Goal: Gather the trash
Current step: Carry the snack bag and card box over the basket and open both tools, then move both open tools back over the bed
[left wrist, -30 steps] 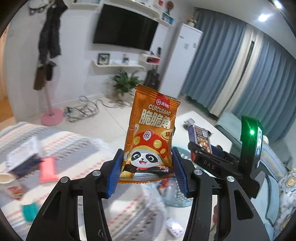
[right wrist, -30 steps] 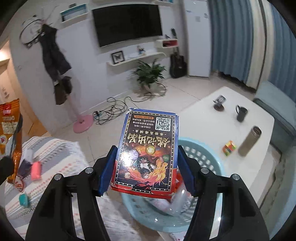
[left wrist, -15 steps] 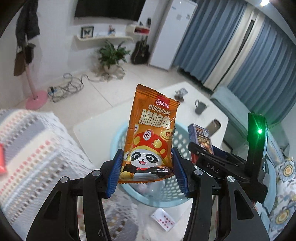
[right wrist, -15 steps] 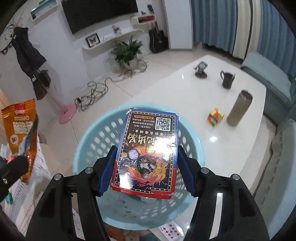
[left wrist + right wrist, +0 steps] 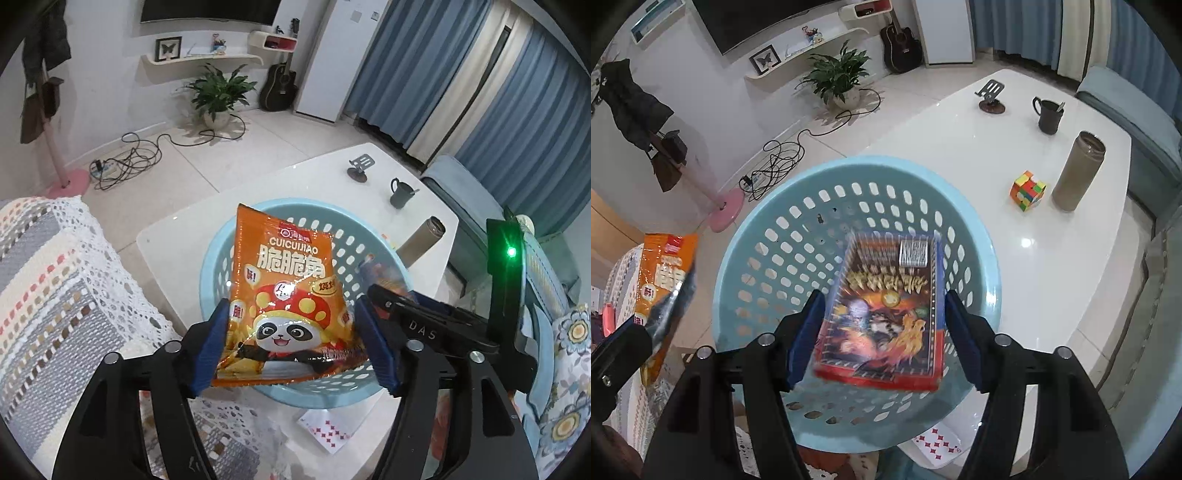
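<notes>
Snack bag (image 5: 284,299) and card box (image 5: 886,314) are slipping free as left gripper (image 5: 291,343) and right gripper (image 5: 882,336) are opening, released over the basket (image 5: 768,206) they were carried to a second ago.

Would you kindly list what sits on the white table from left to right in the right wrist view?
Blue basket → phone stand → puzzle cube → dark mug → brown tumbler.

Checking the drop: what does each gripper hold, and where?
Nothing gripped: left gripper opening around the snack bag, right gripper around the blurred box.
</notes>
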### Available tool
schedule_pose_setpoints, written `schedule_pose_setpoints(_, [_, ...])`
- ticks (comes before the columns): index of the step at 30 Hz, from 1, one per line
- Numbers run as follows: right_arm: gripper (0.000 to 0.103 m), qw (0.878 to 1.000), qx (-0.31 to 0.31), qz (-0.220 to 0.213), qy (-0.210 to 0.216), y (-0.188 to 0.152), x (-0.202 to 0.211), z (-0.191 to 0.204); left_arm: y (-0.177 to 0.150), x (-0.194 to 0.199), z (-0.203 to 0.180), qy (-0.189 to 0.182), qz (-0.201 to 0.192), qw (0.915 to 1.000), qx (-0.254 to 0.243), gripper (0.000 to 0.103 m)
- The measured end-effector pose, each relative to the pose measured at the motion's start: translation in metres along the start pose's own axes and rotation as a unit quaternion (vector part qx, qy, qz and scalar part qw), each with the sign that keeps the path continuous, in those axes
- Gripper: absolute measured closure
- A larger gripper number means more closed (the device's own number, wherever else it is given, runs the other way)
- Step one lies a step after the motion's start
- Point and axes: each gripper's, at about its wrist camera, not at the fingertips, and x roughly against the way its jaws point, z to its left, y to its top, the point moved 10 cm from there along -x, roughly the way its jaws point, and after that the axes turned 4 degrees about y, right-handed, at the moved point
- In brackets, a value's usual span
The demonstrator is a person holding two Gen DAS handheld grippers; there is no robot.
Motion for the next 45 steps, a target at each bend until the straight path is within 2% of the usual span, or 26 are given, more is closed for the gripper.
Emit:
schedule_pose_setpoints(6, [0.033,1.0,-0.008,0.001,0.011,-0.003,0.004,-0.001,-0.002,0.012,0.001,-0.013,-0.009,0.9999,0.003,0.027])
schedule_pose_setpoints(9, [0.033,1.0,-0.004,-0.003,0.013,-0.005,0.009,0.002,-0.004,0.022,-0.002,-0.032,-0.02,0.9993,0.002,0.02])
schedule_pose_setpoints(15, [0.033,1.0,0.007,-0.014,0.02,-0.005,0.024,0.015,-0.007,0.035,0.002,-0.027,-0.031,0.9992,0.004,0.019])
schedule_pose_setpoints(21, [0.033,0.998,0.045,-0.039,0.035,-0.006,0.05,0.049,-0.011,0.069,0.018,-0.022,-0.058,0.9979,0.018,0.019])
schedule_pose_setpoints(26, [0.033,0.99,0.103,-0.078,0.061,-0.008,0.082,0.102,-0.019,0.113,0.042,0.002,-0.1,0.9946,0.029,0.019])
schedule_pose_setpoints(29, [0.033,0.982,0.139,-0.096,0.084,-0.015,0.1,0.139,-0.025,0.145,0.063,0.023,-0.127,0.9906,0.045,0.019])
schedule_pose_setpoints(32, [0.033,0.971,0.183,-0.11,0.102,-0.027,0.113,0.181,-0.036,0.175,0.097,0.059,-0.15,0.9844,0.07,0.019])
schedule_pose_setpoints(35, [0.034,0.961,0.222,-0.118,0.115,-0.041,0.119,0.223,-0.052,0.2,0.145,0.103,-0.162,0.9748,0.114,0.019])
schedule_pose_setpoints(38, [0.043,0.953,0.252,-0.11,0.125,-0.058,0.114,0.26,-0.067,0.215,0.185,0.145,-0.16,0.9661,0.142,0.019])
schedule_pose_setpoints(40, [0.054,0.949,0.267,-0.099,0.134,-0.07,0.107,0.28,-0.08,0.224,0.215,0.17,-0.158,0.9588,0.163,0.019])
schedule_pose_setpoints(42, [0.062,0.946,0.28,-0.085,0.14,-0.083,0.098,0.298,-0.091,0.229,0.237,0.178,-0.149,0.956,0.179,0.019])
schedule_pose_setpoints(45, [0.063,0.94,0.299,-0.058,0.152,-0.102,0.083,0.329,-0.106,0.228,0.258,0.174,-0.133,0.9559,0.196,0.019])
